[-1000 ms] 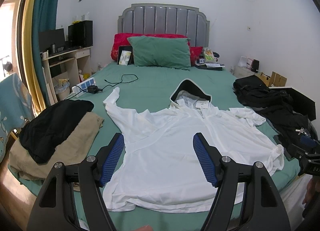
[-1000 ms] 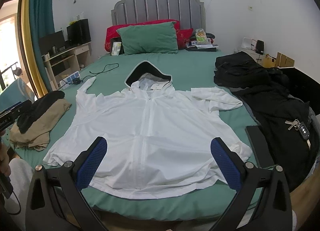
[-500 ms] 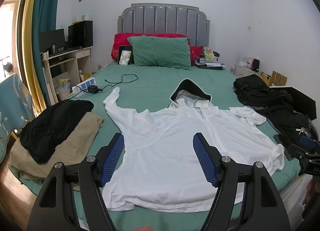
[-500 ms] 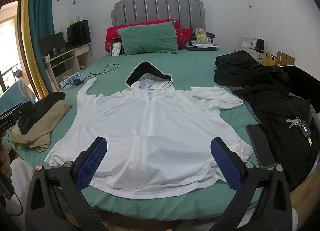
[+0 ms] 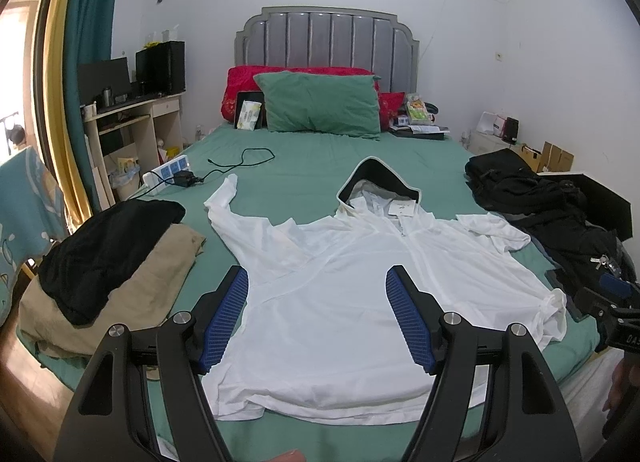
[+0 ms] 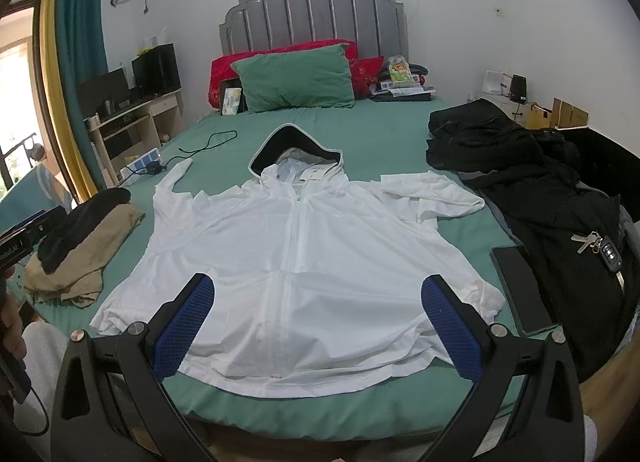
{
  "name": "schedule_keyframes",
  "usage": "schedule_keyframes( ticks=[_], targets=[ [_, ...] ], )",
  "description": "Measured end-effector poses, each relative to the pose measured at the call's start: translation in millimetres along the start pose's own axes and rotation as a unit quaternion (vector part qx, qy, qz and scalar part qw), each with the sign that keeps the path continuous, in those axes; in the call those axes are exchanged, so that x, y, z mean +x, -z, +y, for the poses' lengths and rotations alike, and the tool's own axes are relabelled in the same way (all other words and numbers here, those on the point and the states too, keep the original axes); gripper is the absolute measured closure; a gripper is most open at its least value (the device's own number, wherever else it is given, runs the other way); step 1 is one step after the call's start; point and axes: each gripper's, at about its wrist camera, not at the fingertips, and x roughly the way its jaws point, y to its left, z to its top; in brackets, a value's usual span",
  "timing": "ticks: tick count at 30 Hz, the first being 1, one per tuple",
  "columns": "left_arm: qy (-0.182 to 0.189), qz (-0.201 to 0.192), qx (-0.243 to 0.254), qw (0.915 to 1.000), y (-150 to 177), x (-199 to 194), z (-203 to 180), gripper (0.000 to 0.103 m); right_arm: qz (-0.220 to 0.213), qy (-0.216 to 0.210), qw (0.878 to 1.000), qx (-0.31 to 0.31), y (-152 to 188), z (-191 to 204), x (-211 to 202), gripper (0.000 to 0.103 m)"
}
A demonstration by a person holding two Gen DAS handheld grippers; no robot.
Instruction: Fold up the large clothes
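Left gripper [image 5: 316, 318] is hovering over the foot edge of the bed [image 5: 320, 165], fingers [image 5: 224, 318] spread wide apart, gripping nothing. Right gripper [image 6: 318, 326] is doing the same, fingers [image 6: 182, 330] well apart, empty. Both are sitting above the hem, not touching fabric as far as can be judged.

White hooded jacket [image 6: 296, 246] is lying face up, zip closed, approx. centred on the bed w/ hem along the foot edge and hood [image 6: 296, 149] pointing toward the headboard. One sleeve [image 5: 224, 201] is stretching toward the bed's left edge; the other sleeve [image 6: 432, 189] is lying crumpled toward the right edge, beside the black clothes [image 6: 520, 165].

Judgement: folding not yet begun; step in hand is picking grasp points. Recommend:
- Flatten the crumpled sleeve first, else the fold is trapping a lump.
- Pinch one layer-pair at hem corner and shoulder on the same side, lifting both together so the thin fabric is not dragging.
- Right hem corner [image 6: 486, 302] is bunching; smooth before folding.

Hazards: phone [image 6: 520, 290] and keys [image 6: 596, 246] are lying near the right edge, just beside the hem. The tan/black pile [image 5: 104, 258] is occupying the left foot corner. Cable [image 5: 236, 163] and green pillow [image 5: 320, 105] are further off, well apart from the garment.
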Motion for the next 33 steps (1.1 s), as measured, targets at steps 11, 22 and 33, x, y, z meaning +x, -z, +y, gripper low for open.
schedule_keyframes(
  ticks=[11, 22, 33],
  targets=[
    [0.0, 0.0, 0.0, 1.0, -1, -1, -3, 0.028, 0.002, -0.002, 1.0, 0.004, -2, -2, -1, 0.001],
    [0.042, 0.002, -0.003, 0.9991, -7, 6, -15, 0.028, 0.014, 0.006, 1.0, -0.003, -1, -3, 15, 0.001],
    [0.06, 0.053, 0.009, 0.9967, -14, 77, -10, 0.028, 0.033, 0.019, 0.999, -0.024, -21, -16, 65, 0.001]
  ],
)
